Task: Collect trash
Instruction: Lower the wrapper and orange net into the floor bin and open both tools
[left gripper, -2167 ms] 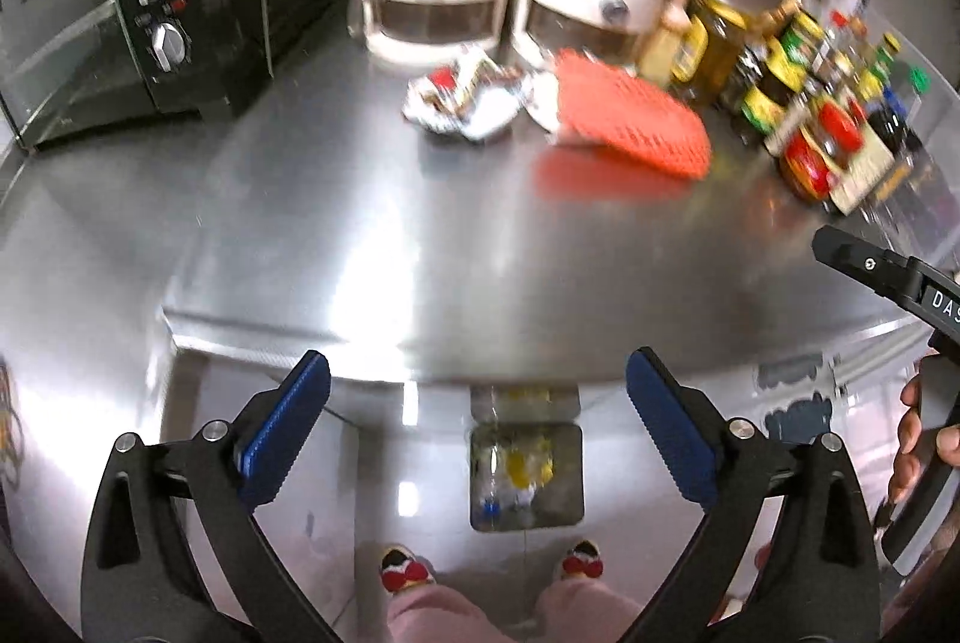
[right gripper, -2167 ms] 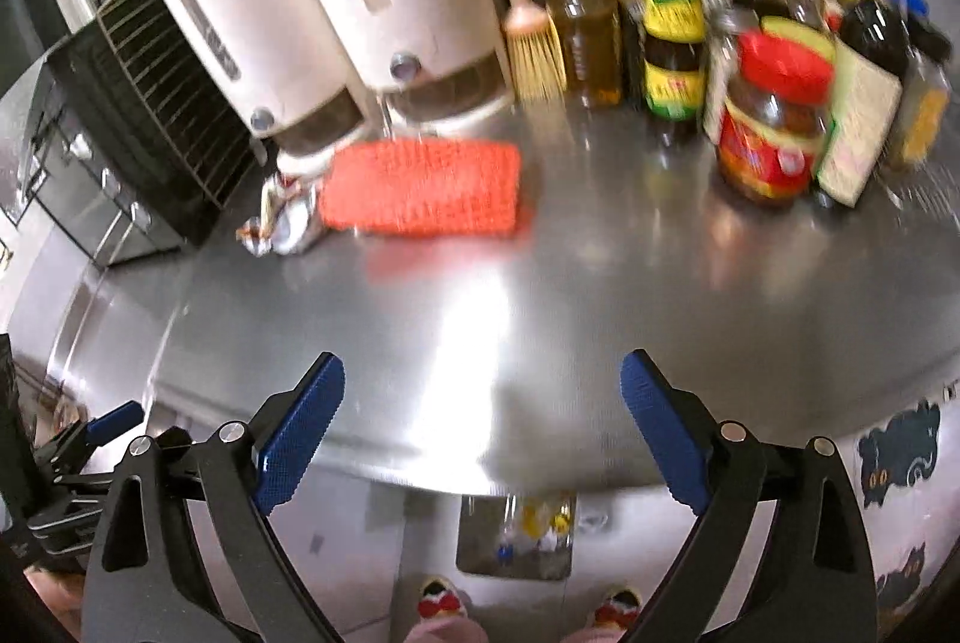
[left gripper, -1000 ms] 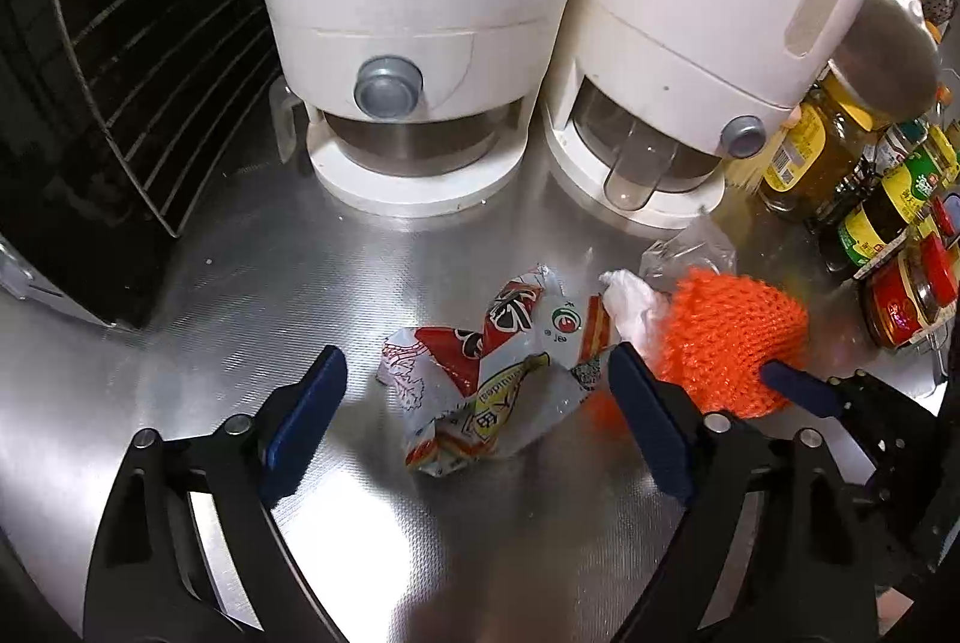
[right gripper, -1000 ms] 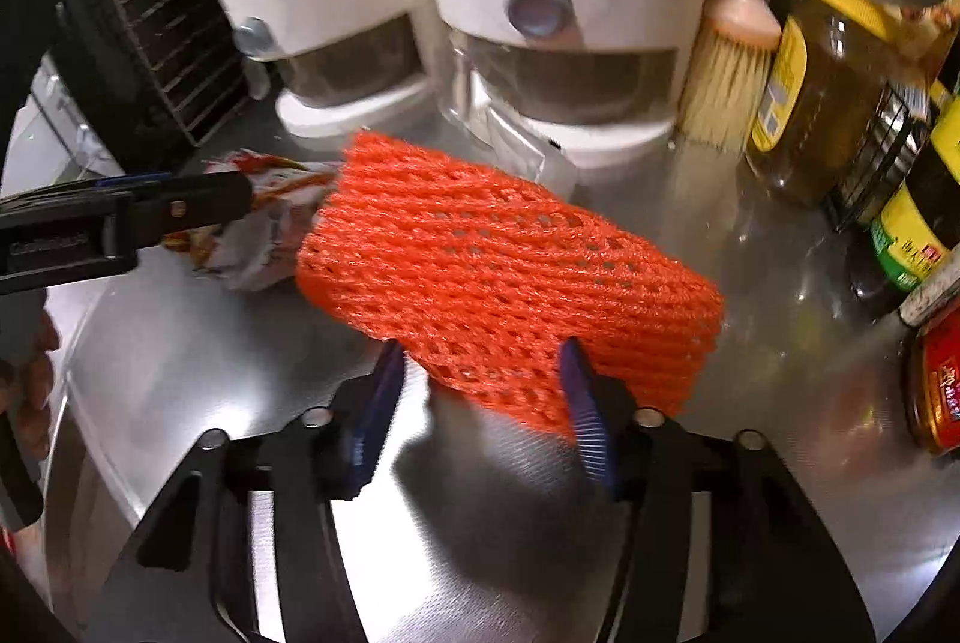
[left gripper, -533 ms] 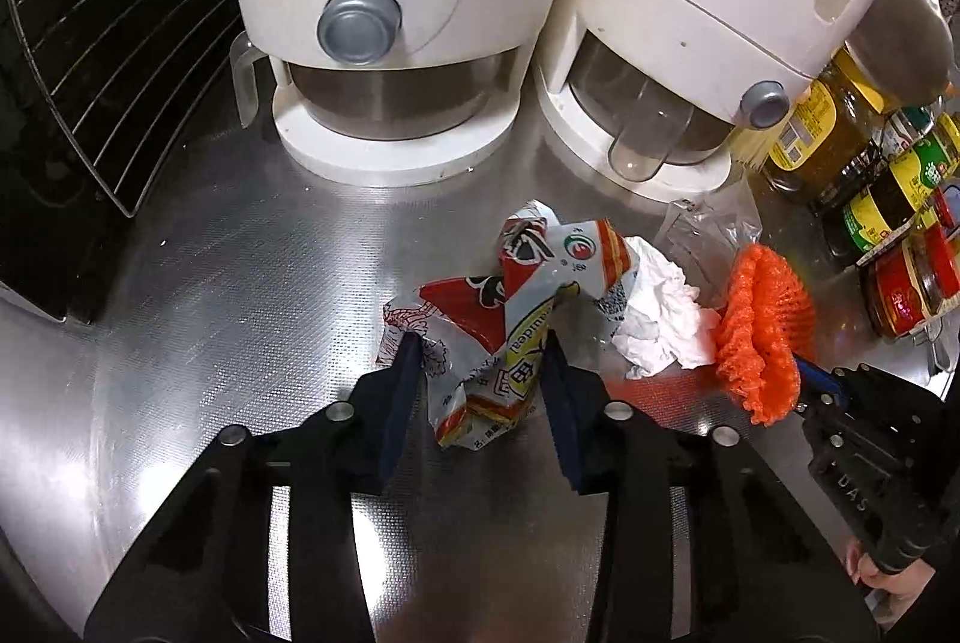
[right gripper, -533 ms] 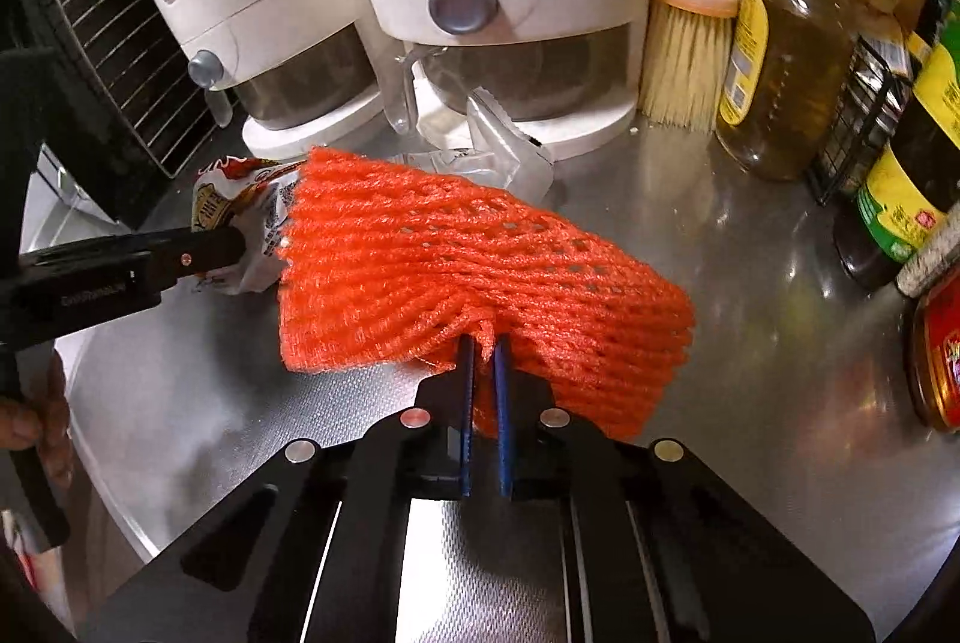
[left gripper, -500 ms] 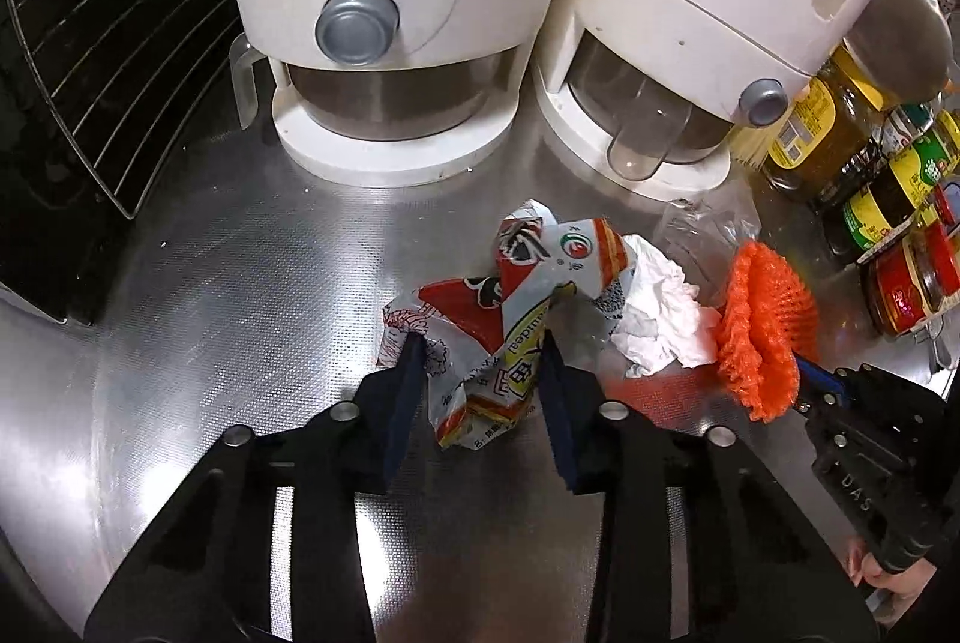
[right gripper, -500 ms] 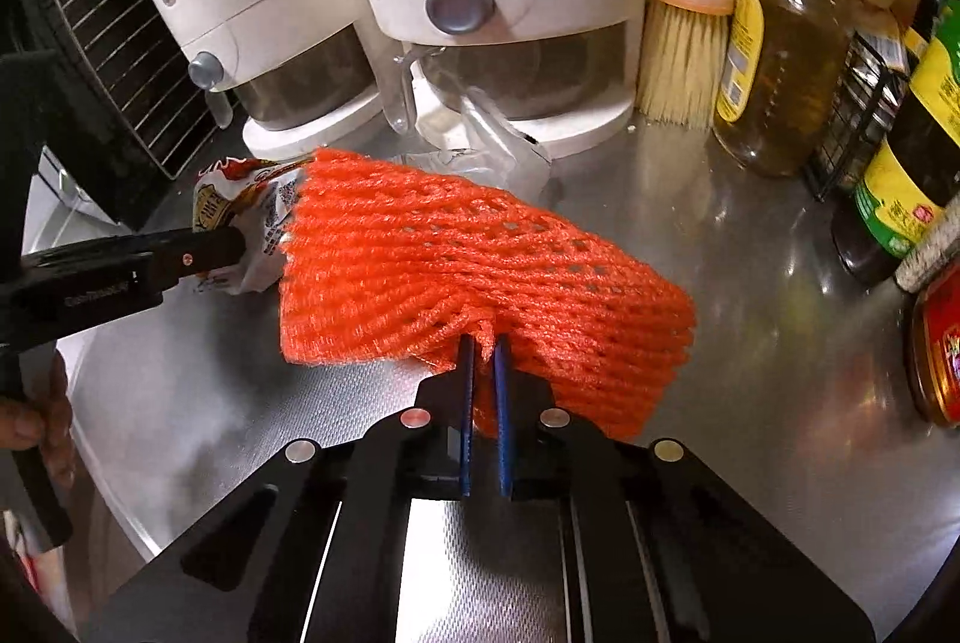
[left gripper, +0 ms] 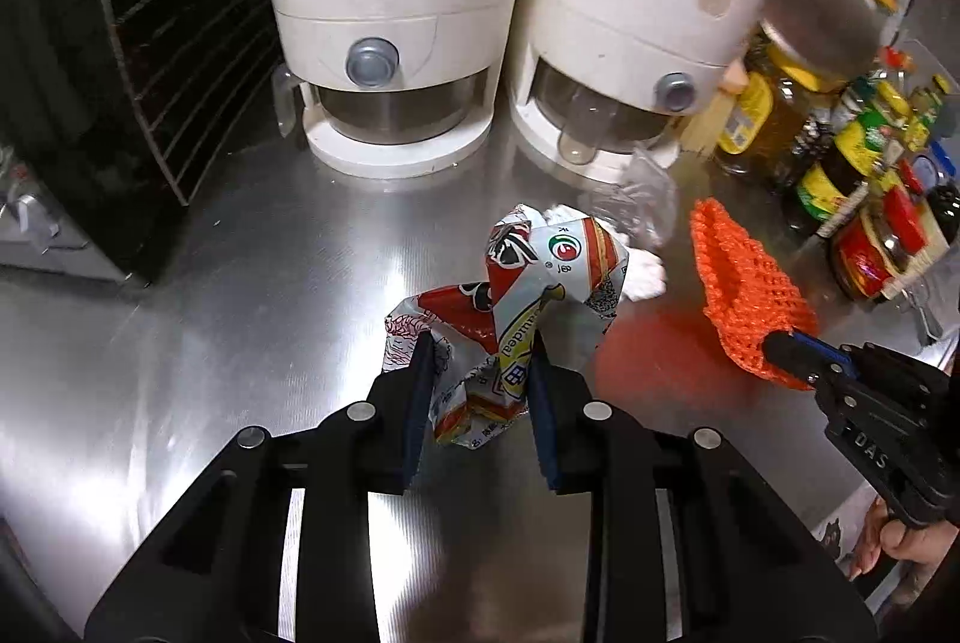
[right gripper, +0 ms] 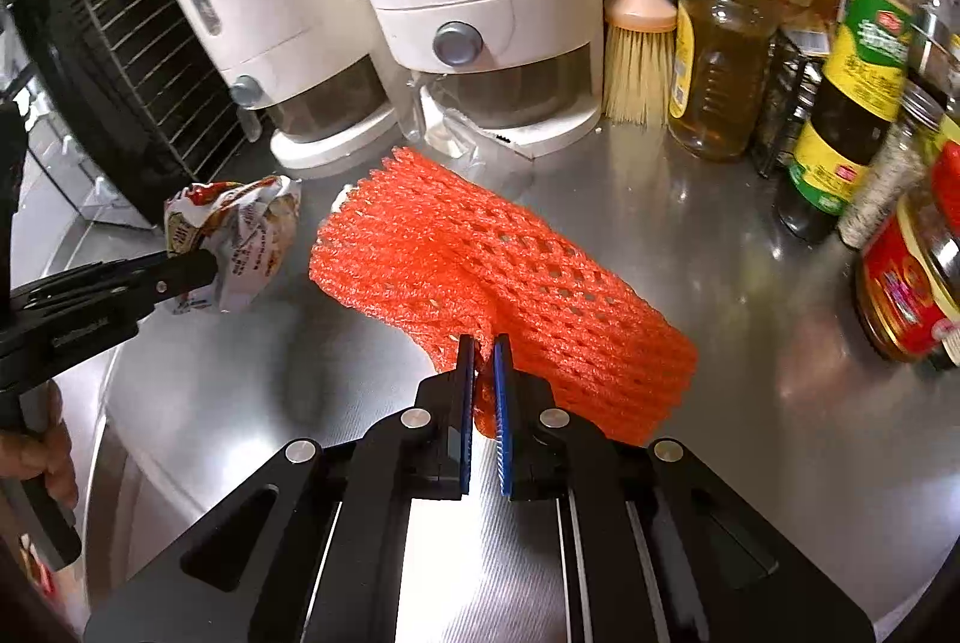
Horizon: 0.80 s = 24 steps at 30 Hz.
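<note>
Two pieces of trash are in my tongs: my left gripper [left gripper: 477, 379] is closing its jaws on a crumpled snack wrapper [left gripper: 516, 319], and my right gripper [right gripper: 483, 385] is clamped on an orange foam net [right gripper: 480, 277], both raised to carry off. Beneath lies the steel counter [left gripper: 240, 283], its back edge lined with white dispensers [left gripper: 390, 12] and sauce bottles [right gripper: 858, 60].

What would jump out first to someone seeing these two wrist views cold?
The bright orange foam net dominates mid-counter, pinched at its near edge by the right gripper, which is shut on it. To its left, the crumpled red-and-white snack wrapper sits between the pads of the left gripper, whose jaws are closing on it. Behind both stand two tall white dispensers, with crowded sauce bottles at the right.
</note>
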Tool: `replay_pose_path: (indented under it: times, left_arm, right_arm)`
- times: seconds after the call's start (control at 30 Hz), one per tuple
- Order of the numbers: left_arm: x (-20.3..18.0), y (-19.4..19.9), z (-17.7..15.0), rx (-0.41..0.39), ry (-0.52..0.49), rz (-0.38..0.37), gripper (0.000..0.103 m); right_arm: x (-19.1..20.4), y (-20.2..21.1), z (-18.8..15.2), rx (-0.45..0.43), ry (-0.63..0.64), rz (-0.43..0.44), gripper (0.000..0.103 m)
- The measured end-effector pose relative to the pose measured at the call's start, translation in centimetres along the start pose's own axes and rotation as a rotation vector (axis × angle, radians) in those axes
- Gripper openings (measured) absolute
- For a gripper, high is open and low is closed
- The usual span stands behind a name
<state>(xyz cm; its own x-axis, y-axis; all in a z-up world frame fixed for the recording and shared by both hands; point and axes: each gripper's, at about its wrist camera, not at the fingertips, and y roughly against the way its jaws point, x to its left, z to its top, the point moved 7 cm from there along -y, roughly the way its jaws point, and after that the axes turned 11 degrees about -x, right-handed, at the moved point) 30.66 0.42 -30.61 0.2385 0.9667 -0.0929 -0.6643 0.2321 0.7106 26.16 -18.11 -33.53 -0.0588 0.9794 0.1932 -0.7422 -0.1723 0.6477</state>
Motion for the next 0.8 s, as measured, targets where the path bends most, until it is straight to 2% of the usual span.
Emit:
replay_pose_path:
  times: [0.4, 0.63, 0.8]
  left_arm:
    - [-2.6, 8.6, -6.6, -0.026, -0.001, -0.041, 0.028]
    - [-4.1, 12.3, -11.6, -0.010, -0.003, -0.071, 0.028]
    - [-5.1, 13.6, -15.2, 0.021, -0.017, -0.096, 0.028]
  right_arm:
    - [0.8, 7.7, -4.2, -0.033, -0.044, 0.041, 0.008]
    - [1.4, 10.9, -9.0, -0.003, -0.053, 0.041, 0.008]
    - [1.7, 12.9, -12.7, 0.015, -0.079, 0.041, 0.008]
